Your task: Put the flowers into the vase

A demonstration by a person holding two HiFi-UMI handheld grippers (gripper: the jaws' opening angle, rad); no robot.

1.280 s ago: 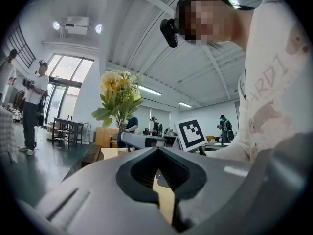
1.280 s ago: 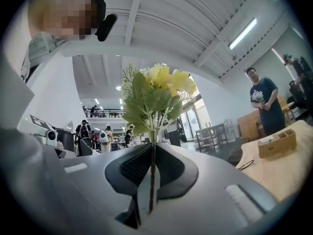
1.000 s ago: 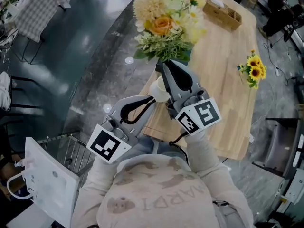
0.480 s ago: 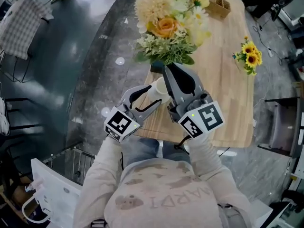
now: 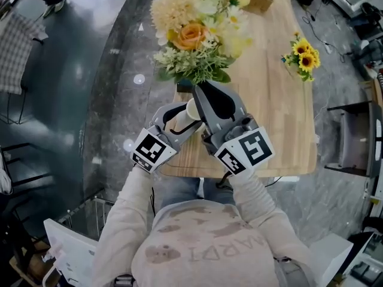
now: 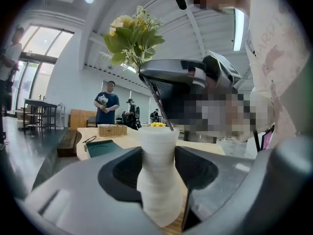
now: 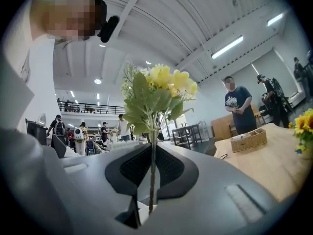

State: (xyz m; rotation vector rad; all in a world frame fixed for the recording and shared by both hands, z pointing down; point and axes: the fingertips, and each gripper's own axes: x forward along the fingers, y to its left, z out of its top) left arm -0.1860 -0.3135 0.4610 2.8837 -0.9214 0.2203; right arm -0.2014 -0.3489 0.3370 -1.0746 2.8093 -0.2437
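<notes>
wooden table runs up the middle of the head view over a dark polished floor, with a small bunch of sunflowers well apart to the right. near the table's front edge stands the white vase. the left gripper has its jaws spread on either side of it. a sliver of wood shows between the vase and one jaw, so i judge it not yet clamped. the right gripper is closed on the stem of the flowers, holding the bunch upright above the vase, with the stem's lower end right at the vase mouth. the step in hand is the insertion itself. next, the vase wants steadying by the left jaws. then the stem should go straight down the narrow neck before the right jaws let go.
</notes>
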